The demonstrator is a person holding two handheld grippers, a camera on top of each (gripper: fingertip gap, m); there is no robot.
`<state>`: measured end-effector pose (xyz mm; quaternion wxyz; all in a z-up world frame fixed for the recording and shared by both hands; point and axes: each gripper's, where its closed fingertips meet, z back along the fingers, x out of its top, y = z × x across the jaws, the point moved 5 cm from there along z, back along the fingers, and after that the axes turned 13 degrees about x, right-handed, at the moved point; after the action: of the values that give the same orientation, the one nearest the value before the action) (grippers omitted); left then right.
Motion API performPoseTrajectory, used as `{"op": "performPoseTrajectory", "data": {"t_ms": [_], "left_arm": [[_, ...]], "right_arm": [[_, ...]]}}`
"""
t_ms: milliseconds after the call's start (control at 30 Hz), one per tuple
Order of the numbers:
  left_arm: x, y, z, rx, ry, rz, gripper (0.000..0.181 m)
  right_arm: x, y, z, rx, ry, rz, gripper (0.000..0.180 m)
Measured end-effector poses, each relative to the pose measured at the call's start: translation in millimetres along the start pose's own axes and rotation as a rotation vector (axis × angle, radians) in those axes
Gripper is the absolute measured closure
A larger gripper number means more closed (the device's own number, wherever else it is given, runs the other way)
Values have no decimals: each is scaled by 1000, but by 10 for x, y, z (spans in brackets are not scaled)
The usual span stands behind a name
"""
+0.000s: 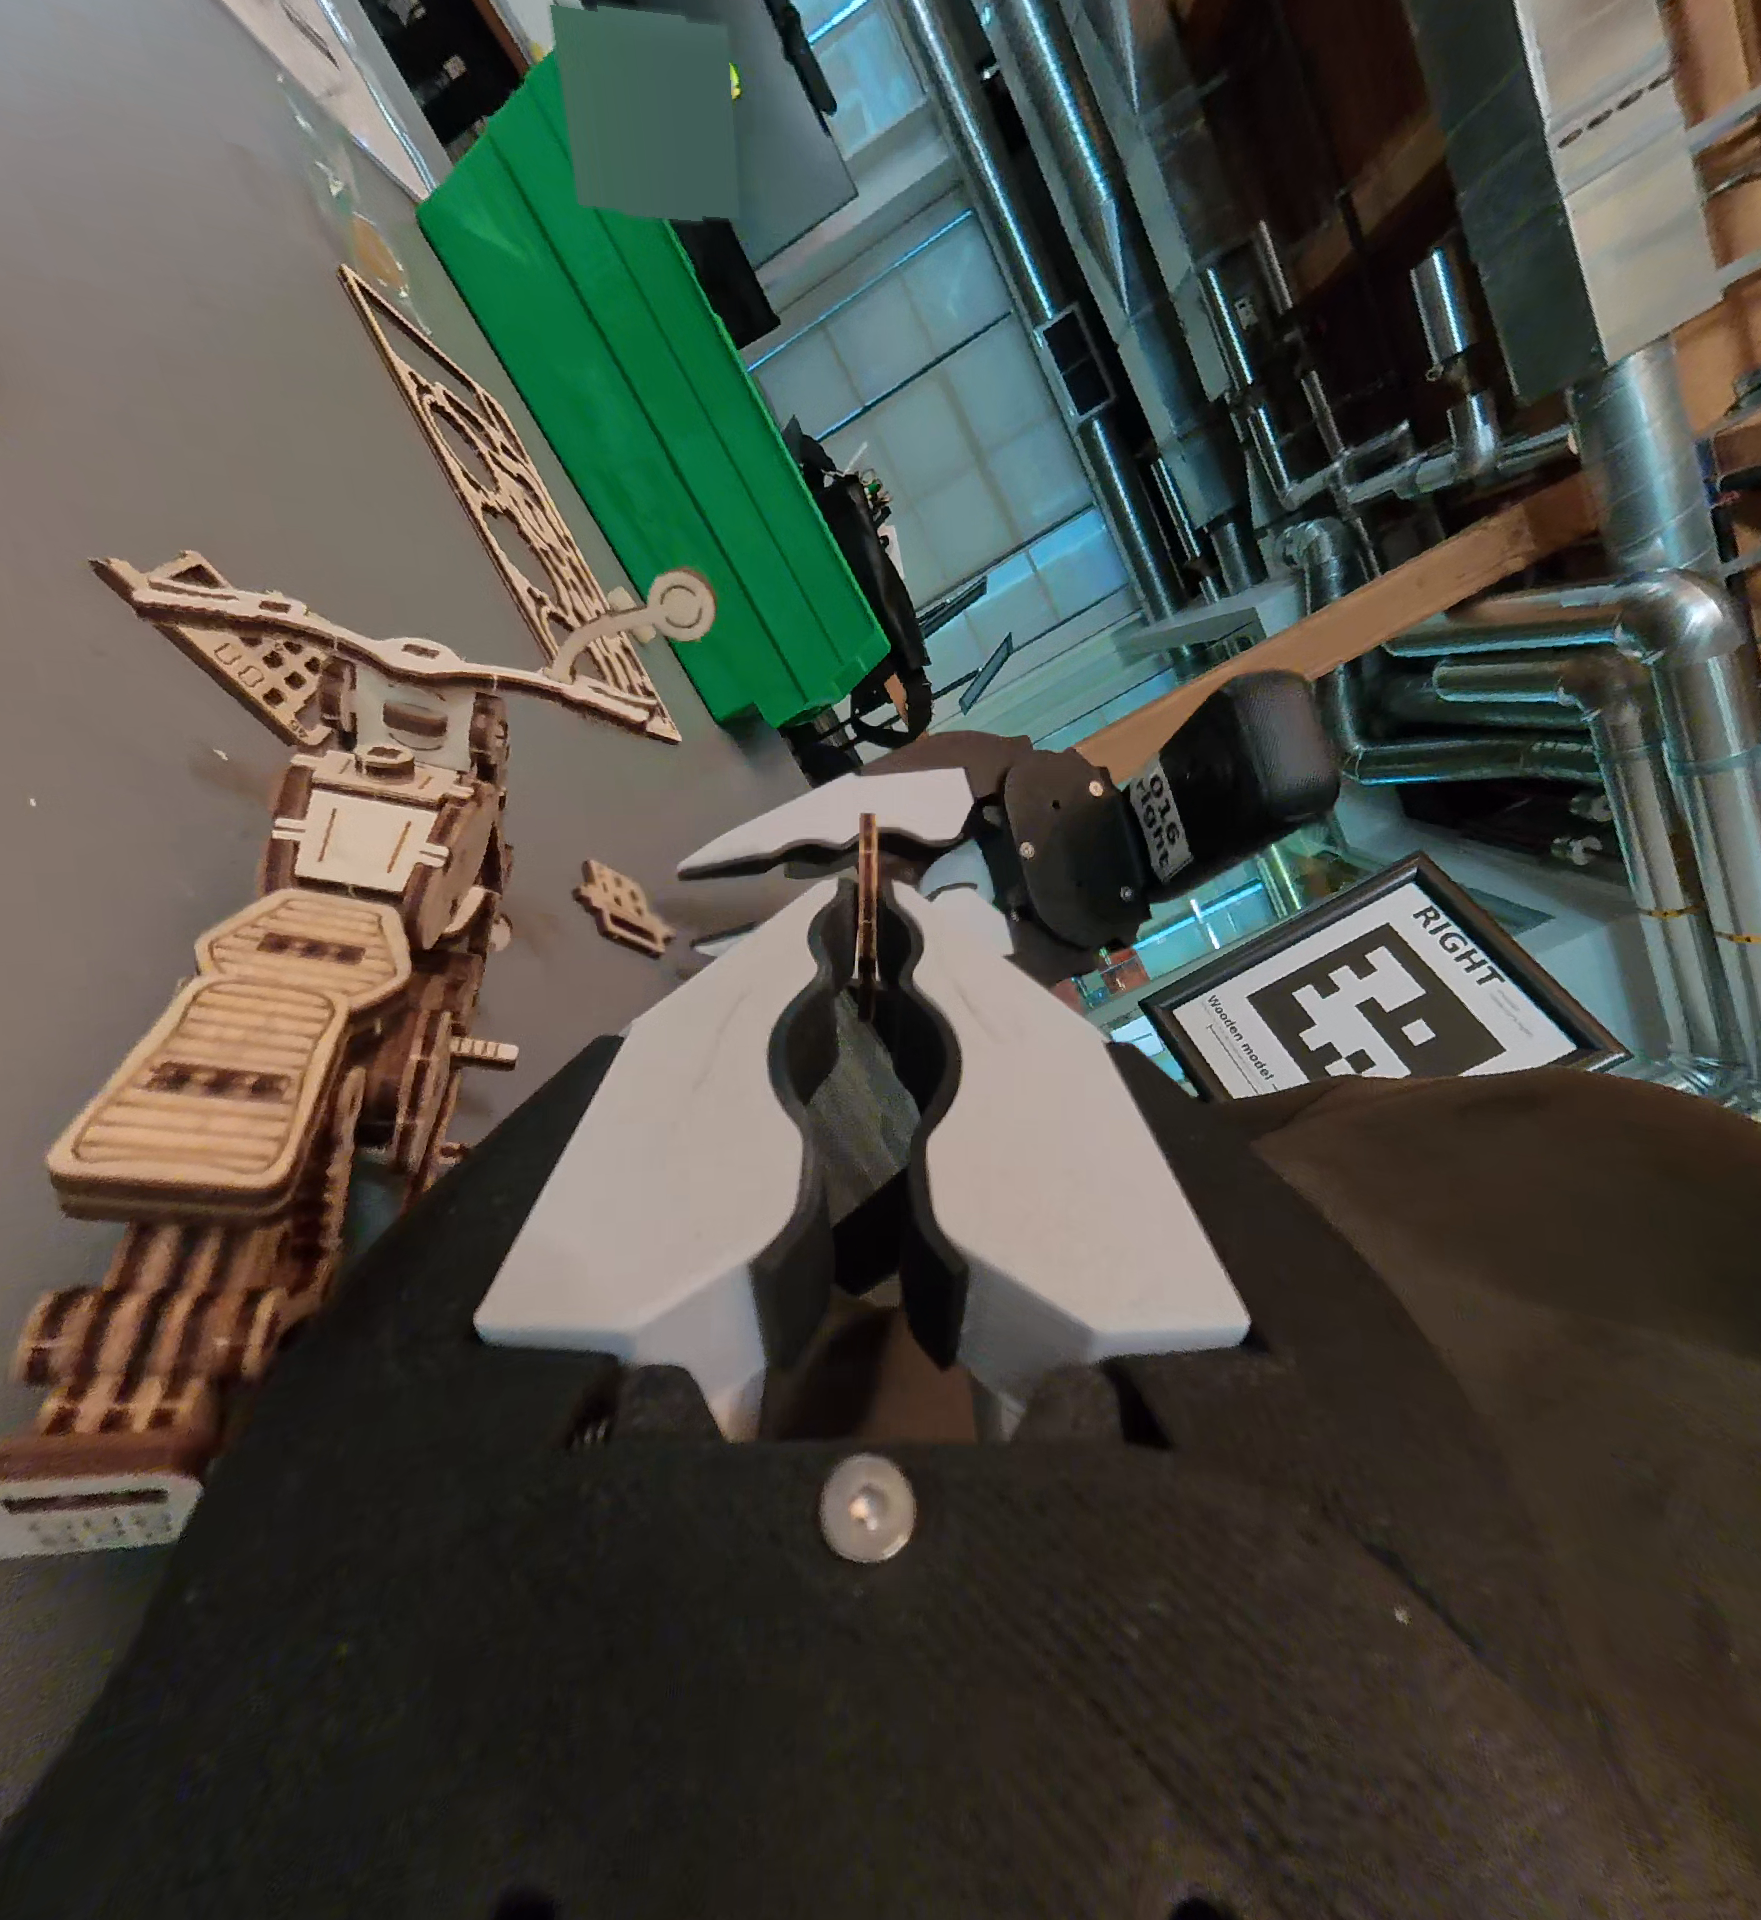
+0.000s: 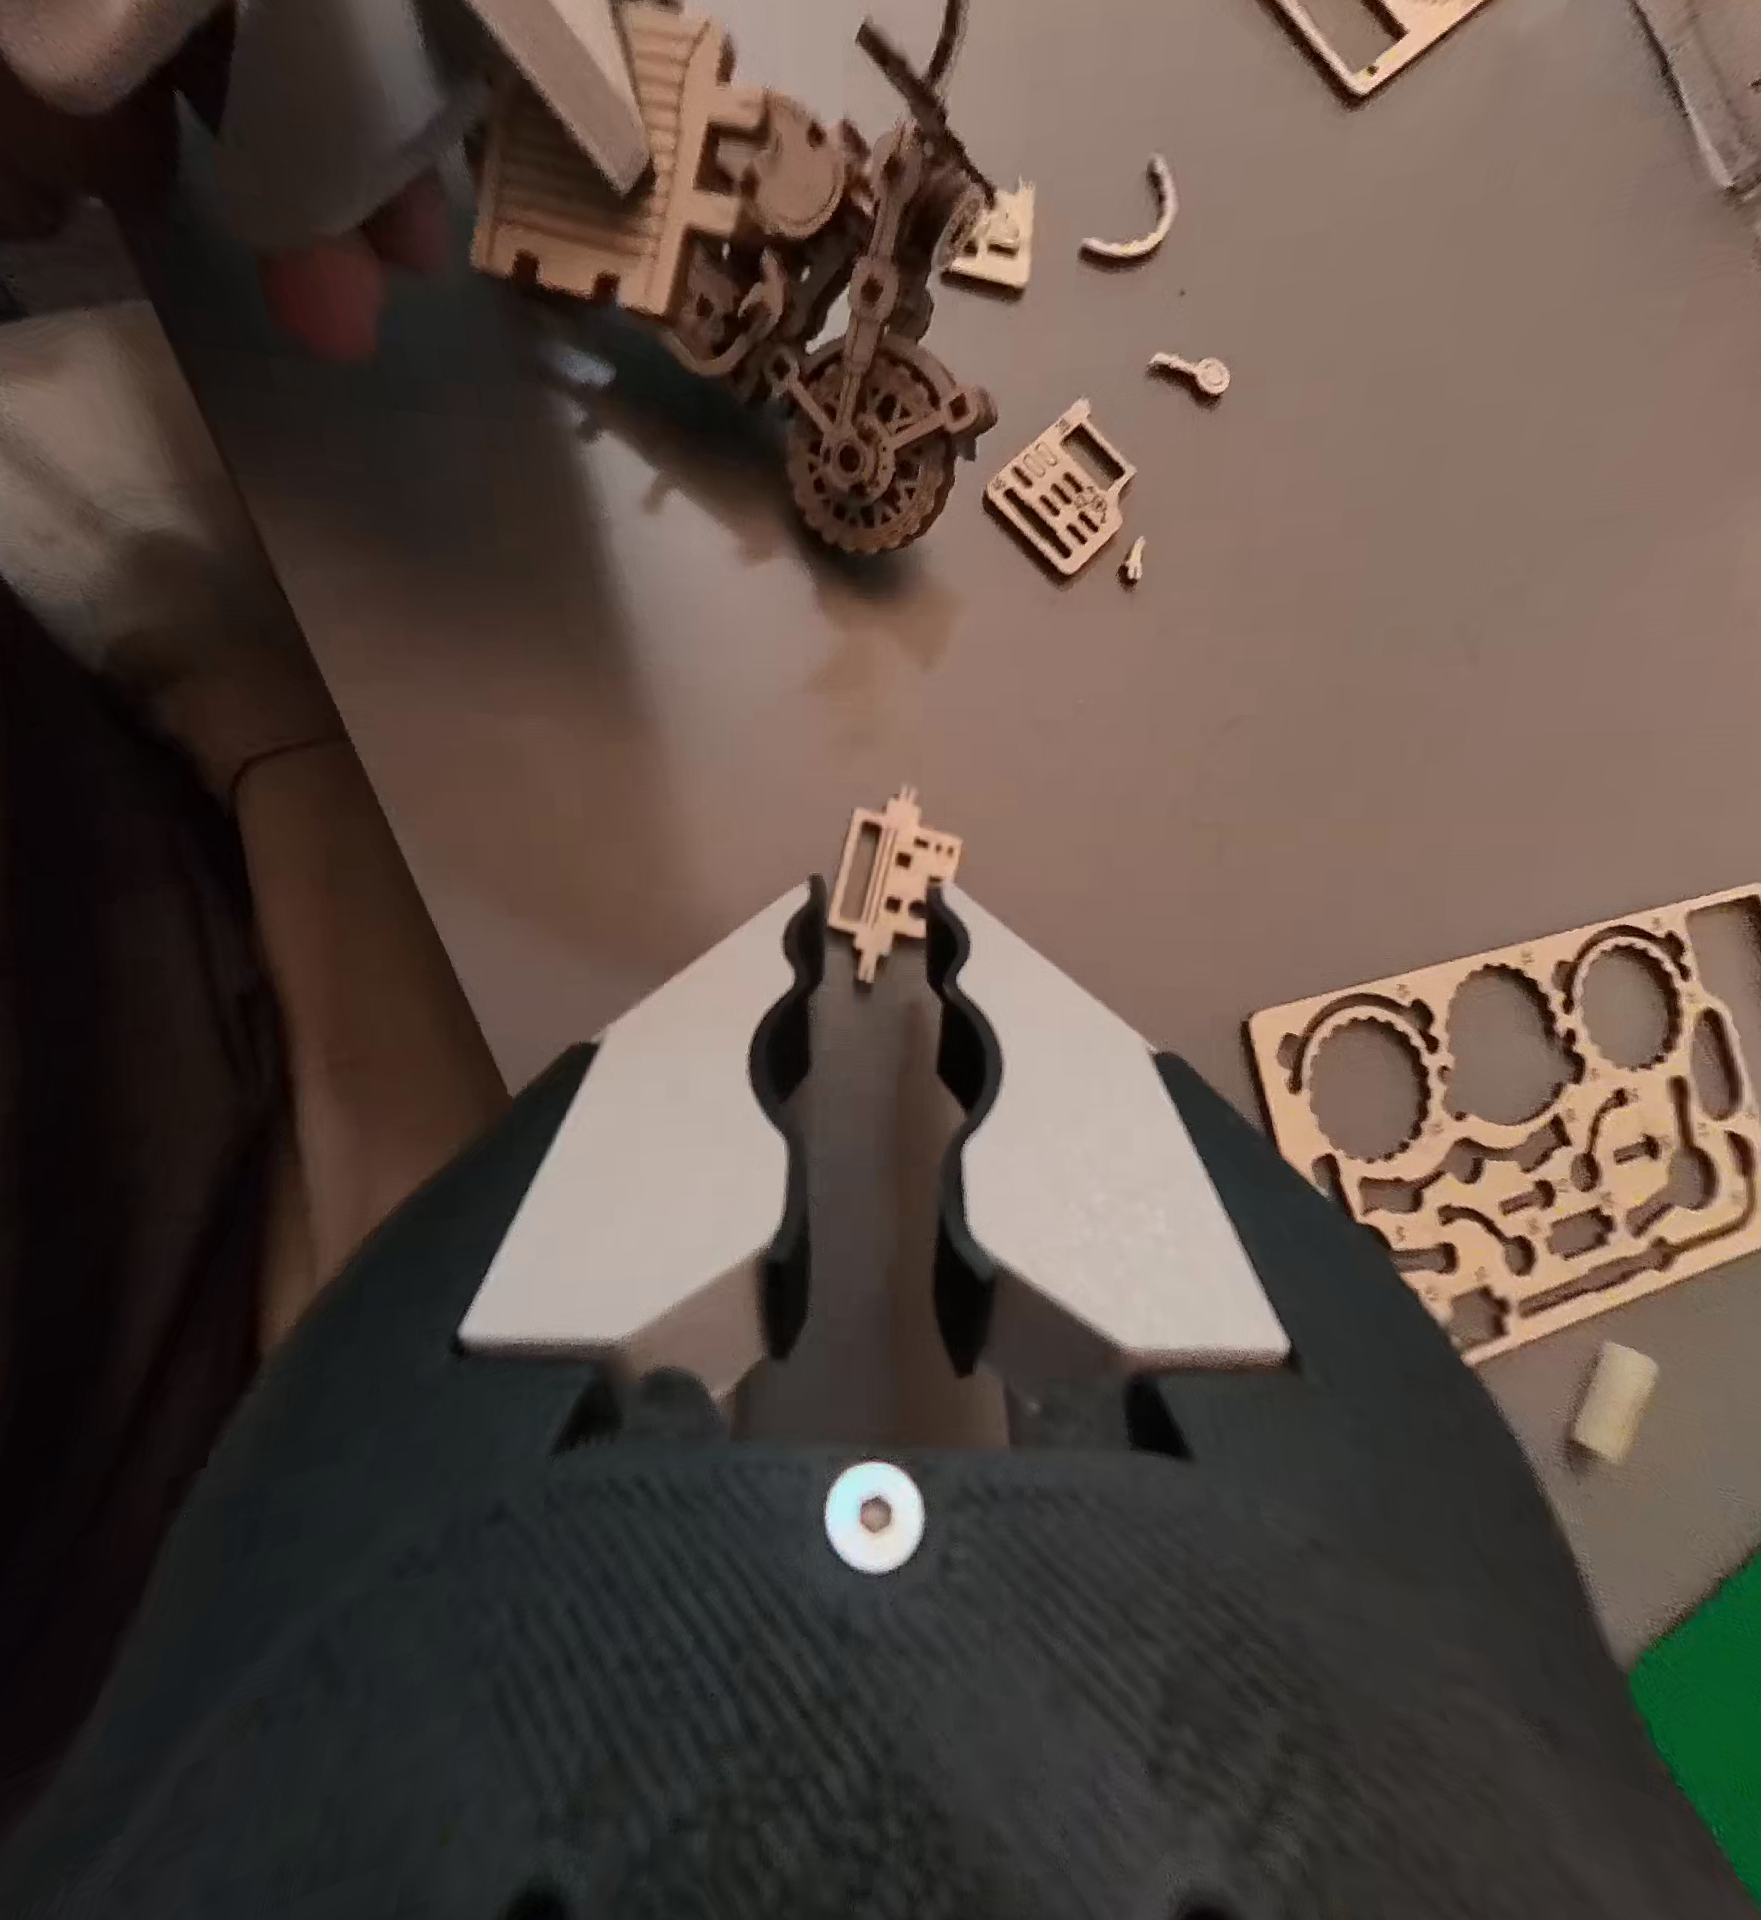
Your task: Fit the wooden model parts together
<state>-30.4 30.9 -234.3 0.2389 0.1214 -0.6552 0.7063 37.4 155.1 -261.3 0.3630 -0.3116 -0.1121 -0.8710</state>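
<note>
The part-built wooden motorcycle [image 1: 336, 987] stands on the grey table [image 1: 128, 208] to the left of my left gripper [image 1: 868, 914]. That gripper is shut on a thin flat wooden piece [image 1: 868, 883], seen edge-on and sticking out past the fingertips. My right gripper [image 1: 845, 844] hovers just beyond it. In the right wrist view my right gripper [image 2: 874, 902] pinches a small slotted wooden piece [image 2: 897, 878] across its width above the table [image 2: 1375, 675]. The motorcycle [image 2: 772, 260] is farther off at top, with the left gripper's pale finger [image 2: 585, 83] blurred beside it.
A punched-out wooden sheet [image 2: 1551, 1122] and a pale cylinder [image 2: 1614, 1408] lie at right. Small loose pieces [image 2: 1063, 499] lie near the front wheel. A green bin [image 1: 647, 416], another sheet [image 1: 502, 499] and a framed sign [image 1: 1375, 987] stand beyond. A hand [image 2: 336, 270] shows at top left. My right fingertips sit around 10 centimeters from my left ones. My left tips are roughly 6 centimeters from the motorcycle [image 2: 772, 260].
</note>
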Motion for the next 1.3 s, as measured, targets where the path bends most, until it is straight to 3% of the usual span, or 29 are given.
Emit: {"op": "performPoseTrajectory", "data": {"t_ms": [33,200,300,400,767,1000,1300], "left_arm": [[1,0,1,1,-1,-1,180],[0,8,0,2,-3,3,181],[-8,8,-4,1,1,5,180],[-9,10,-4,0,2,6,180],[-30,-8,-13,-10,12,-2,181],[-58,-62,-26,-19,22,-54,181],[-174,-125,-84,-69,113,-11,180]], "right_arm": [[21,-17,29,4,-31,-26,159],[116,-53,90,109,-209,-285,146],[33,-62,-22,76,-137,-309,137],[4,-82,-92,-2,-94,-251,142],[-33,-101,-156,60,-130,-333,155],[431,-56,282,451,-757,-625,157],[402,29,91,916,-844,-991,157]]}}
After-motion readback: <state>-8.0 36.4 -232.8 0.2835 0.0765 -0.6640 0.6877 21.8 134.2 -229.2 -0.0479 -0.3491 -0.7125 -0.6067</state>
